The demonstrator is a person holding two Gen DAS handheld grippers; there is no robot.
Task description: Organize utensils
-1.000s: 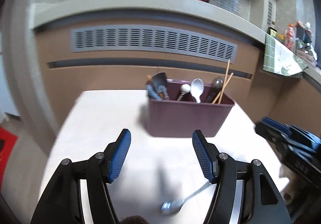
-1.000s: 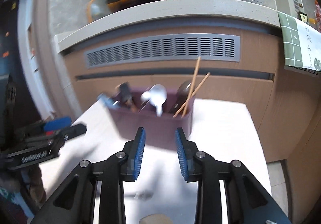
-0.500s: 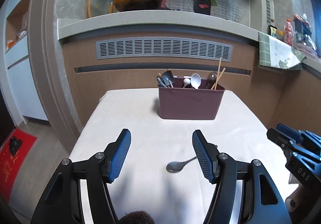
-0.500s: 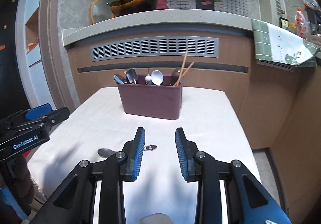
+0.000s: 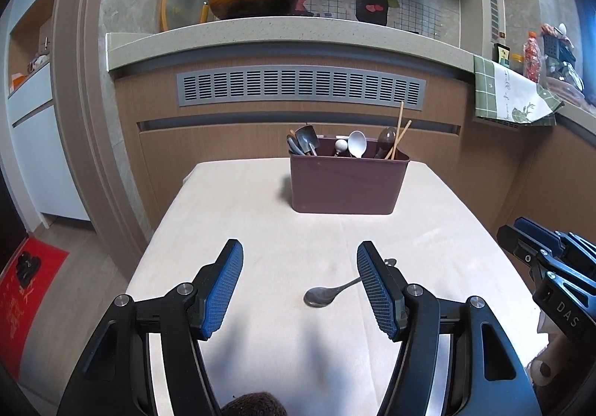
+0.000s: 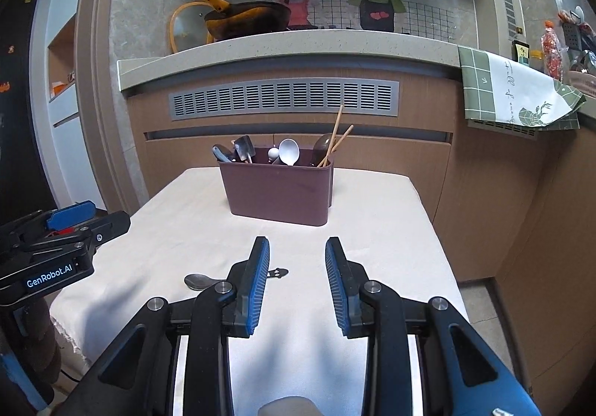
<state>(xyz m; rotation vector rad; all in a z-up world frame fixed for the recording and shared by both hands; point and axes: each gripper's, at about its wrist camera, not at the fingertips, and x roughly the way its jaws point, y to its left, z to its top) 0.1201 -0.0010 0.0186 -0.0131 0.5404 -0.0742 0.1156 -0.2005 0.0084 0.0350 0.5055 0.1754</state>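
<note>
Left wrist view has the left gripper [image 5: 300, 281] held above the near end of the desk [image 5: 238, 207], its blue pads spread wide with nothing between them; just ahead of it, close by the inner side of its right-hand pad, a lone metal spoon [image 5: 320, 296] lies flat on the pale cloth, bowl toward the middle; the right gripper [image 6: 297, 281] hovers beside it, about half open and also empty, the spoon's handle end [image 6: 277, 272] peeping past its left-hand pad; my guess is this is the pause before a pickup, the spoon being the last thing out of place; next would be lowering one gripper over the thin handle and closing on it, tricky since it sits flush; farther back stands the maroon caddy [image 5: 346, 185], well apart from the spoon, already holding spoons and chopsticks [image 5: 399, 129]; nothing lies between spoon and caddy
</note>
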